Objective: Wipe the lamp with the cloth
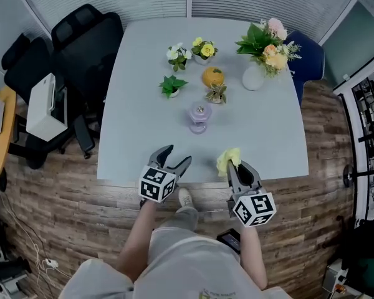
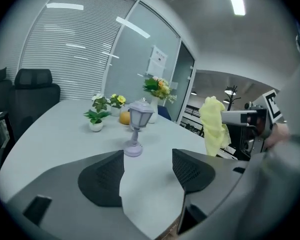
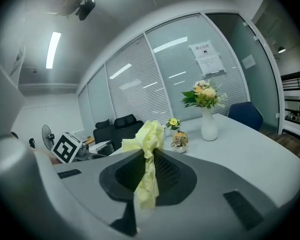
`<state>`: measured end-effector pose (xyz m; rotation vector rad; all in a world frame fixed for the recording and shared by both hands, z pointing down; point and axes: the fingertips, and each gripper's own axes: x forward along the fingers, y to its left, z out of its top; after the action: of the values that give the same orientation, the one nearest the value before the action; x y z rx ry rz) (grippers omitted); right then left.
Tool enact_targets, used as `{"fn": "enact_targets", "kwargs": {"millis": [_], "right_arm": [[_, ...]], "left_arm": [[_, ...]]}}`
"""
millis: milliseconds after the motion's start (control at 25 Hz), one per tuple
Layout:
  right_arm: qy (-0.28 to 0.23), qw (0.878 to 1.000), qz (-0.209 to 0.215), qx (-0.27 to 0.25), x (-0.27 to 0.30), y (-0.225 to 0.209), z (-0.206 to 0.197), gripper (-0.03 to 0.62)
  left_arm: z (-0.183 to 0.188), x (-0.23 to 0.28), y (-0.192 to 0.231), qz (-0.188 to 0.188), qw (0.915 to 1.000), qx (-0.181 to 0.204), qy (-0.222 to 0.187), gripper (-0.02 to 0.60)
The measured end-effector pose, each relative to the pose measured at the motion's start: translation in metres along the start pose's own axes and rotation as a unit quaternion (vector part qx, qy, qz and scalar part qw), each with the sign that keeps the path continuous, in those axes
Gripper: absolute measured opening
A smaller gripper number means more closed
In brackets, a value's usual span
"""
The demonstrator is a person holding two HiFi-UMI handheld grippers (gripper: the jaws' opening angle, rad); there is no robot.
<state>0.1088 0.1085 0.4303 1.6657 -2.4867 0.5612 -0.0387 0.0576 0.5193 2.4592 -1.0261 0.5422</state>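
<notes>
The lamp [image 1: 199, 116], a small lilac lantern on a stem, stands upright on the table [image 1: 143, 136]. It is about midway between the left and right edges and a little nearer the near edge than the far one. The potted plants [image 1: 172, 85] and the vase of flowers [image 1: 254, 76] sit behind it toward the far edge.

I hold both tools over the near edge. My right gripper [image 1: 239, 169] is clamped on the yellow cloth [image 3: 146, 159]. The jaws pinch it at a bunched middle, so a crumpled wad stands out past the tips and a tail hangs below. I judge this grip lets the soft wad meet the lamp first, not the hard jaws.

My left gripper [image 2: 147, 171] has its jaws wide apart, with only bare table showing between them. I read that as readiness to steady the lamp by its stem or base, since so light a thing would likely slide or tip under a wipe.

From the left gripper, the lamp is straight ahead, framed in the gap a little toward the left jaw and clearly apart from both pads. From the right gripper it lies ahead and off to the left. I cannot pick it out in that gripper's own view, and nothing touches it yet.
</notes>
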Motion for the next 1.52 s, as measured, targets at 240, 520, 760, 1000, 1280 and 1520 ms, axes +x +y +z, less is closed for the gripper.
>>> {"fn": "enact_targets", "kwargs": {"millis": [240,520,760,1000,1280,1520], "right_arm": [[0.005,0.998,0.026,0.05,0.035,-0.021,0.011,0.049],[0.003,0.998,0.04,0.049,0.059,-0.023,0.032,0.048],[0.004,0.998,0.057,0.031,0.076,-0.022,0.051,0.048],[0.012,0.996,0.084,0.01,0.098,-0.02,0.067,0.048],[0.013,0.995,0.096,0.012,0.124,-0.028,0.077,0.047],[0.015,0.994,0.103,0.016,0.138,-0.035,0.079,0.048]], "left_arm": [[0.001,0.039,0.023,-0.024,0.999,0.022,0.029,0.292],[-0.008,0.07,0.042,-0.051,0.9945,0.057,0.072,0.305],[-0.011,0.081,0.047,-0.073,0.9894,0.08,0.097,0.31],[-0.003,0.093,0.047,-0.086,0.9809,0.131,0.115,0.31],[-0.014,0.119,0.057,-0.094,0.9703,0.166,0.149,0.31],[-0.018,0.14,0.067,-0.104,0.9666,0.177,0.154,0.31]]}}
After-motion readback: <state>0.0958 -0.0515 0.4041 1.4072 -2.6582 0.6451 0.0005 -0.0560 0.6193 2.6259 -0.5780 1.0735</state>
